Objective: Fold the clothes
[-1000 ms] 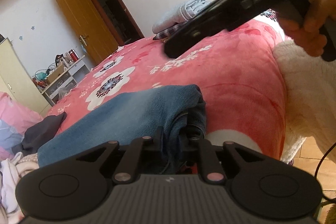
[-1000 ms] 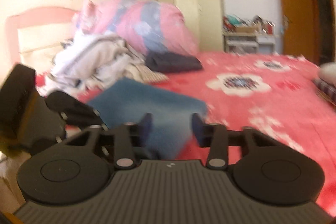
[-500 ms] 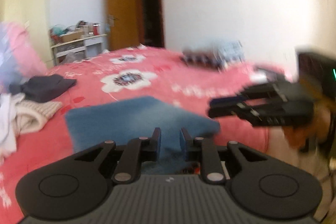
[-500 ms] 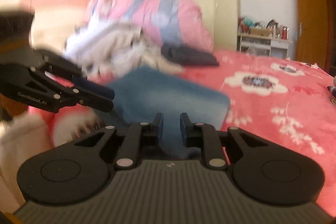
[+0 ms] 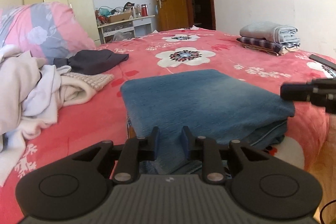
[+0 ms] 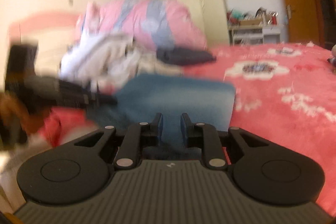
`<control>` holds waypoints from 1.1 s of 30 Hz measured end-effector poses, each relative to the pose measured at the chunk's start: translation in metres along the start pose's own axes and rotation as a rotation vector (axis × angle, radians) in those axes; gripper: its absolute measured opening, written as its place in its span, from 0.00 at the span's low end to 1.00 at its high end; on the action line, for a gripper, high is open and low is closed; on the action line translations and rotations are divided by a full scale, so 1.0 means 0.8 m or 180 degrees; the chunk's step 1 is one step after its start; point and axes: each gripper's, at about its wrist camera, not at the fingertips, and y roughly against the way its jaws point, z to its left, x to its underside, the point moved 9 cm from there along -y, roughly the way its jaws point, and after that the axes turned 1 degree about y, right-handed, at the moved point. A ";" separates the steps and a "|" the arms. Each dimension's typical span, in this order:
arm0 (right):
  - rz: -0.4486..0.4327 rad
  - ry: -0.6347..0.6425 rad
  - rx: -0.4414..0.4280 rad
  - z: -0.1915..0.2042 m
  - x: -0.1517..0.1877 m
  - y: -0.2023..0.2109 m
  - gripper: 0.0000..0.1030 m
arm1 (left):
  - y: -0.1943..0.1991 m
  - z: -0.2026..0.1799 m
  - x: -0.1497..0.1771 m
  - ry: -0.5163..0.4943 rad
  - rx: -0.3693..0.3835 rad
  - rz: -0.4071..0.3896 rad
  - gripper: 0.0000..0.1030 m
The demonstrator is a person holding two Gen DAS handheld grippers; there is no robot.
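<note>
A folded blue garment [image 5: 199,102] lies flat on the red flowered bedcover [image 5: 262,62], near the front edge. My left gripper [image 5: 170,135] sits at its near edge. The jaws stand a narrow gap apart and cloth shows behind the gap, not pinched. The right gripper [image 5: 282,91] hovers just above the garment's right corner. In the blurred right wrist view my right gripper [image 6: 171,121] is also narrowly open over the garment [image 6: 178,93]. The left gripper [image 6: 113,100] reaches toward its left edge there.
A heap of unfolded pale clothes [image 5: 31,87] and a dark garment [image 5: 94,60] lie left of the blue one. A folded stack [image 5: 271,37] rests at the far right. A pink quilt [image 5: 42,28] stands behind the heap. A flat black object [image 5: 321,60] lies near the right edge.
The left view has rolled from tilted to level. The blue garment, bunched at the left jaws before, now lies flat. Right jaws narrowed; the right gripper dropped from overhead to the garment's right side.
</note>
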 end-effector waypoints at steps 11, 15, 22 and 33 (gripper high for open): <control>0.0150 0.0183 0.0203 -0.009 0.047 -0.036 0.20 | 0.022 -0.014 -0.035 0.0234 -0.0012 -0.0251 0.24; 0.0097 0.0032 0.0109 -0.006 0.045 -0.034 0.40 | 0.000 -0.031 -0.053 0.0201 0.0057 -0.0215 0.26; 0.0211 0.0690 0.0241 0.040 0.055 -0.049 0.71 | -0.078 0.031 -0.024 0.0991 -0.0080 0.0262 0.11; 0.0167 0.0245 -0.0013 0.034 0.044 -0.038 0.69 | -0.114 0.044 -0.032 0.0923 -0.0072 0.0368 0.07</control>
